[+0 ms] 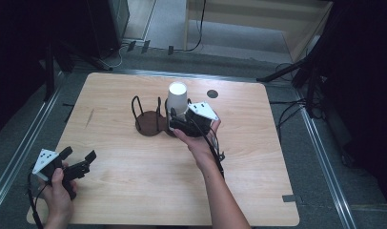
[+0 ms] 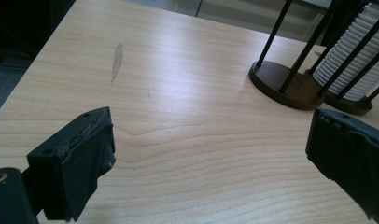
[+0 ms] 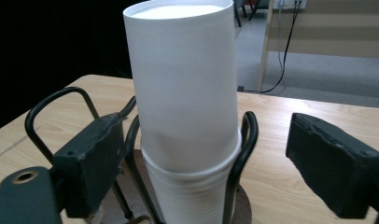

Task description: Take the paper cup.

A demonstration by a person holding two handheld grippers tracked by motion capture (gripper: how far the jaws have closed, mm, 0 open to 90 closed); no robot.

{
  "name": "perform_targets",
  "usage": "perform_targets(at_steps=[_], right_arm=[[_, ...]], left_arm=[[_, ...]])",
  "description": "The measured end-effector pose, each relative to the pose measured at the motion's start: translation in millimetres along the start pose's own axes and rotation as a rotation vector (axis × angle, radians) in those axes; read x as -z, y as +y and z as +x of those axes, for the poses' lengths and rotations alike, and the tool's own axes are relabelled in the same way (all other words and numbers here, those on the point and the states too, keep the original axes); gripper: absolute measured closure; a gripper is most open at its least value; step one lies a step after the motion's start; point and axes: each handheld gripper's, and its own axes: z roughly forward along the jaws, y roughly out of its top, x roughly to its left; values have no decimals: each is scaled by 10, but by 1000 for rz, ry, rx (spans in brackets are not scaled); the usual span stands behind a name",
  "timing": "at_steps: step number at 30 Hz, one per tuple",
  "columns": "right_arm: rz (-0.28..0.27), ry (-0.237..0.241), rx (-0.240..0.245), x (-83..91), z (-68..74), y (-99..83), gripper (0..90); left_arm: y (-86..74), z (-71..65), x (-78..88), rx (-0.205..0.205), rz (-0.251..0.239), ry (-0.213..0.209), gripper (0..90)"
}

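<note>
A stack of white paper cups [image 1: 177, 97] stands upside down in the right bay of a dark wooden holder with black wire loops [image 1: 148, 121]. The holder's left bay [image 2: 282, 83] holds nothing. My right gripper [image 1: 175, 119] is open just in front of the stack, one jaw on each side of it and touching nothing. In the right gripper view the top cup [image 3: 184, 88] sits loosely over the ribbed stack [image 3: 192, 196] between the wire loops [image 3: 246, 140]. My left gripper [image 1: 79, 155] is open over the table's near left corner, nothing between its jaws [image 2: 211, 158].
The light wooden table [image 1: 134, 186] has a small black round mark [image 1: 212, 94] at the back and a grey scuff [image 2: 116, 59] at the left. Dark stands and cables [image 1: 287, 71] ring the table on the floor.
</note>
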Motion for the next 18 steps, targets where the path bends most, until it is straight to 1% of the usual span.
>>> perform_targets(at_steps=[1, 4, 10, 12, 15, 18], right_arm=[[-1, 2, 4, -53, 23, 6, 126], [2, -5, 3, -108, 47, 15, 129], [4, -12, -23, -219, 61, 2, 150], [3, -14, -21, -228, 63, -1, 152], [-9, -14, -5, -262, 88, 4, 169], [-22, -19, -3, -284, 92, 29, 181]], left_arm=[[0, 1, 0, 1, -1, -1, 15], [0, 5, 0, 5, -2, -5, 15], [0, 11, 0, 7, -1, -9, 15], [0, 11, -2, 9, -1, -11, 15], [2, 8, -6, 6, 3, -13, 15], [3, 6, -8, 5, 4, -15, 15]])
